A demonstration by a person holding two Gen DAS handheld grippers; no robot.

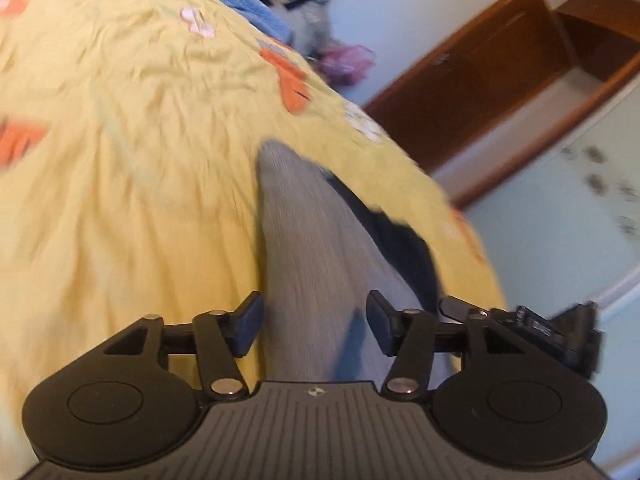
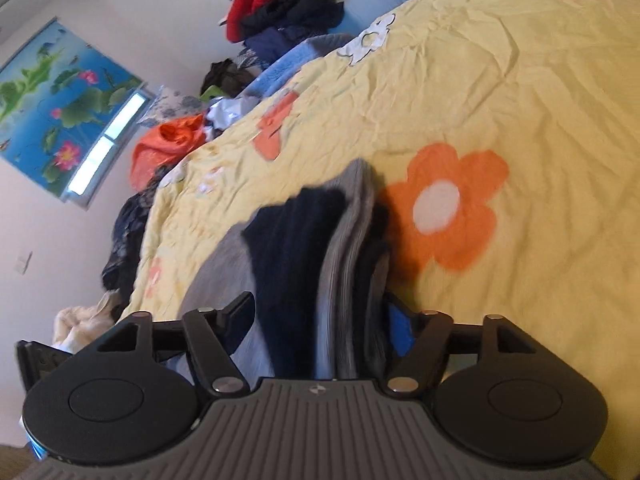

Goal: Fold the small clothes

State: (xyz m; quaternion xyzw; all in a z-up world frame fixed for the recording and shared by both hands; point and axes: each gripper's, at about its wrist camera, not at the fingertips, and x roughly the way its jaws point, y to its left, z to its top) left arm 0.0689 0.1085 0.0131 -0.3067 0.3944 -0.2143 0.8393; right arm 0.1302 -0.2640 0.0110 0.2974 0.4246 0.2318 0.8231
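A grey ribbed sock (image 1: 308, 248) with a dark navy part (image 1: 400, 240) lies on the yellow flowered bedsheet (image 1: 120, 160). My left gripper (image 1: 314, 326) is open, its jaws wide apart on either side of the grey sock, which passes between them without being pinched. In the right wrist view the same grey and navy socks (image 2: 340, 248) are bunched up in folds between the jaws of my right gripper (image 2: 320, 332), which is also open. The other gripper's body shows at the edge of each view (image 1: 560, 328) (image 2: 40, 356).
A pile of red, dark and blue clothes (image 2: 288, 8) lies at the bed's far end, with an orange garment (image 2: 168, 144) and dark clothes at its side. Wooden furniture (image 1: 500, 72) stands past the bed edge. A lotus picture (image 2: 60, 100) hangs on the wall.
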